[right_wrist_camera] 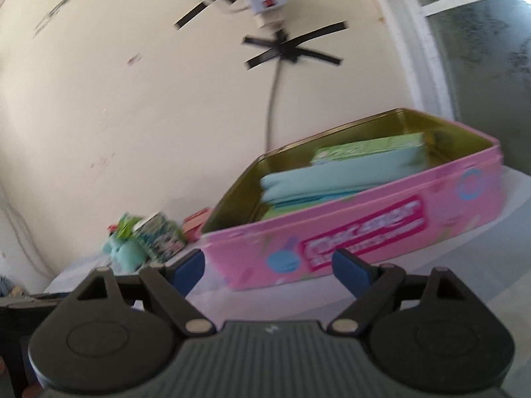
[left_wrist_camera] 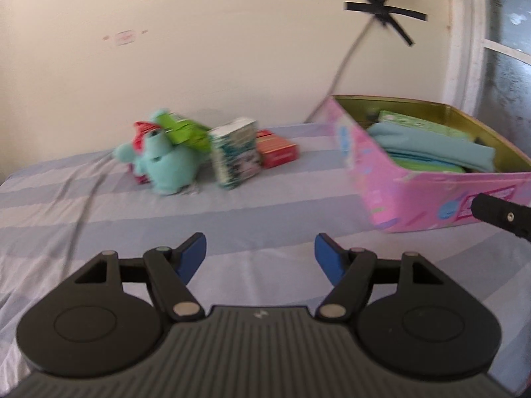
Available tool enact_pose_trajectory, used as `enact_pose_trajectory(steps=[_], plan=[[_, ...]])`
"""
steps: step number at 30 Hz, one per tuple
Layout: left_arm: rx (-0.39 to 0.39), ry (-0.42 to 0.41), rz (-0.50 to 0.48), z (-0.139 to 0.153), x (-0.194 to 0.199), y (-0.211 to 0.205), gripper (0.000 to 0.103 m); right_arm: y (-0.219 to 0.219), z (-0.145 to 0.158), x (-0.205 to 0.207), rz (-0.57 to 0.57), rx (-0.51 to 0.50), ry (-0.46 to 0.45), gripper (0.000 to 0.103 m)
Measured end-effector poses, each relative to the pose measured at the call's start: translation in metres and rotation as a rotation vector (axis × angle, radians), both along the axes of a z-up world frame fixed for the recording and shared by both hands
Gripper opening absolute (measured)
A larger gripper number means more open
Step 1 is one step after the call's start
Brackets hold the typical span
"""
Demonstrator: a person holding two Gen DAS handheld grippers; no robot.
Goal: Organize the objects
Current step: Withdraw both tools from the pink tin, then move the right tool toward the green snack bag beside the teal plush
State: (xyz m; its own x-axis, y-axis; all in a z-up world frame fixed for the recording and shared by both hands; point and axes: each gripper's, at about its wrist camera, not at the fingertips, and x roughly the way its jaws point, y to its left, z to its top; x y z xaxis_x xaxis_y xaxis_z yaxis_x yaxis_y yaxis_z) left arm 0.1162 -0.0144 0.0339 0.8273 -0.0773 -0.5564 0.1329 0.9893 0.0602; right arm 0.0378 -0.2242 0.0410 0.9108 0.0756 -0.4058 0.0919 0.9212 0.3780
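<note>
- Left tool (left_wrist_camera: pixel 260 253): blue pads stand well apart with nothing between them, only striped bed sheet (left_wrist_camera: pixel 99 219) under the gap. Wide and empty, so ready to take a fresh item.
- Ahead of the left tool and slightly to its left, near the wall: the unsorted cluster. Teal plush toy (left_wrist_camera: pixel 166 162) with a green packet (left_wrist_camera: pixel 186 131) leaning on it; patterned box (left_wrist_camera: pixel 236 152) upright just beside; red box (left_wrist_camera: pixel 278 152) flat behind that. All apart from the tool.
- Pink tin (left_wrist_camera: pixel 381 179) sits ahead-right of the left tool, lid off. Folded teal cloth (left_wrist_camera: pixel 434 149) and a green pack (left_wrist_camera: pixel 421 124) lie flat inside, probably stacked to leave room.
- Right tool (right_wrist_camera: pixel 268 267): also wide, holding nothing. The tin's long pink side (right_wrist_camera: pixel 365 229) lies directly beyond its fingertips, close; contact not evident.
- Judgement: tin serves as the collecting container, cluster items remain to be moved. Left tool is better placed for the cluster; right could steady the tin.
- Frames blurred; labels unreadable.
</note>
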Motion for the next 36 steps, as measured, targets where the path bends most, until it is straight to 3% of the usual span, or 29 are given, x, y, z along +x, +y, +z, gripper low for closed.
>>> enact_pose_trajectory(steps=[23,29,36], plan=[[0.015,0.032,0.231,-0.026,0.015,0.123,0.075,0.11,-0.017,0.036,0.223,-0.153,0.105,0.087],[-0.013,0.032,0.253,-0.028,0.017,0.133,0.075,0.125,-0.021,0.039,0.256,-0.182,0.11,0.087],[-0.033,-0.008,0.24,-0.025,0.01,0.131,0.075,0.118,-0.023,0.037,0.262,-0.129,0.102,0.088]])
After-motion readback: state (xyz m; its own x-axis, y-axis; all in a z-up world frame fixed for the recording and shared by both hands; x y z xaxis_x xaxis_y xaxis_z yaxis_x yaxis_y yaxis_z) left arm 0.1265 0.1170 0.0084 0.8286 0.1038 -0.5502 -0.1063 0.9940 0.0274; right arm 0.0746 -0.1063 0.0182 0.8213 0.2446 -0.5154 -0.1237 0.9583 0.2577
